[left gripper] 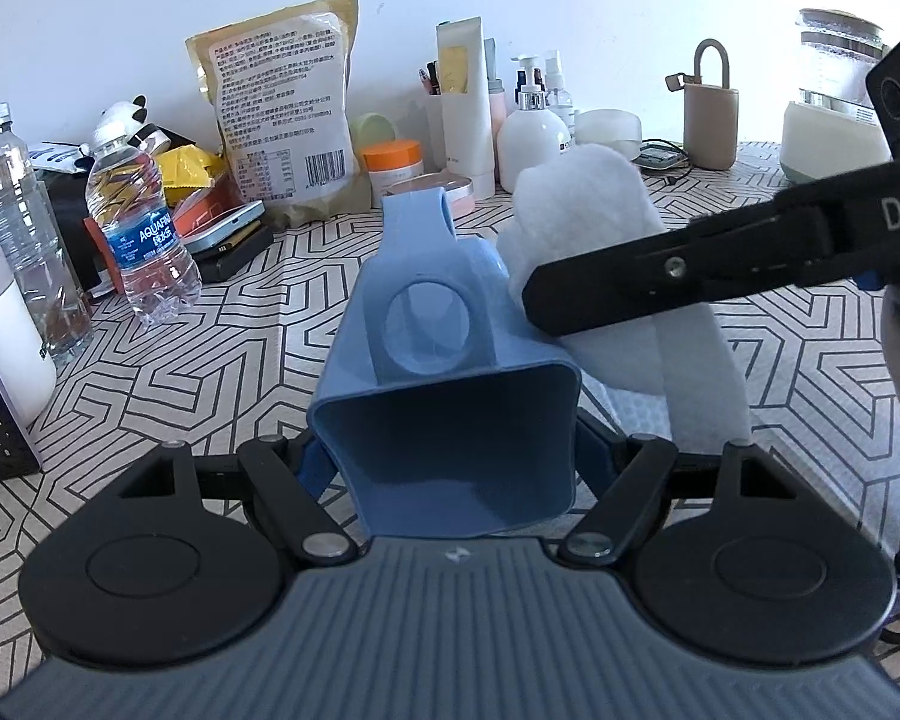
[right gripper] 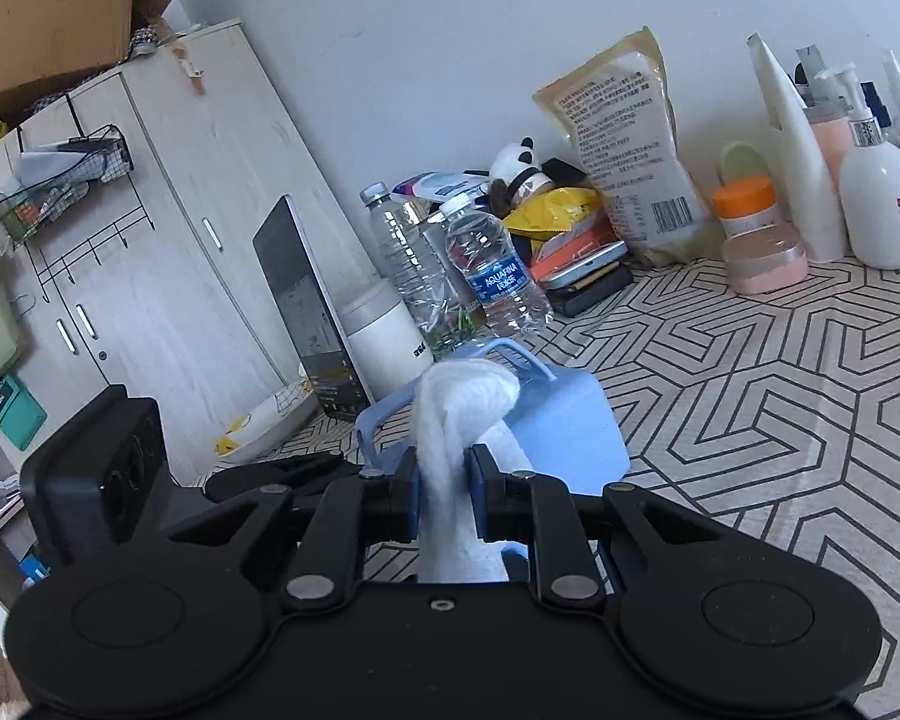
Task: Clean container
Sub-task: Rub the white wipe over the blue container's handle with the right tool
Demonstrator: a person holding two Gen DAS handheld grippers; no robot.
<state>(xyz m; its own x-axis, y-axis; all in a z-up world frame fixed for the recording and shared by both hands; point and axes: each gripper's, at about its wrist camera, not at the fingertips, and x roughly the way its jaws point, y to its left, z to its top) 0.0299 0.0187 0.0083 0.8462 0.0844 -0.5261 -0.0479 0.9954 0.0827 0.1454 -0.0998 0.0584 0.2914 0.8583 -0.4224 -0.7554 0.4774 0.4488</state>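
A light blue plastic container (left gripper: 444, 372) lies on its side with its open mouth toward the left wrist camera. My left gripper (left gripper: 453, 456) is shut on it, and its blue pads (left gripper: 315, 471) press the walls near the rim. My right gripper (right gripper: 447, 474) is shut on a folded white cloth (right gripper: 456, 408). In the left wrist view one black finger (left gripper: 630, 288) reaches in from the right, and the cloth (left gripper: 576, 210) rests against the container's upper right outer wall. From the right wrist the cloth wad covers part of the container (right gripper: 576, 426).
The patterned table (left gripper: 750, 372) is crowded along the back: water bottles (left gripper: 144, 240), a snack bag (left gripper: 282, 114), an orange-lidded jar (left gripper: 393, 165), lotion bottles (left gripper: 531, 138) and a kettle (left gripper: 834, 102). A tablet (right gripper: 306, 306), white cup (right gripper: 384, 336) and cabinet (right gripper: 168, 228) stand left.
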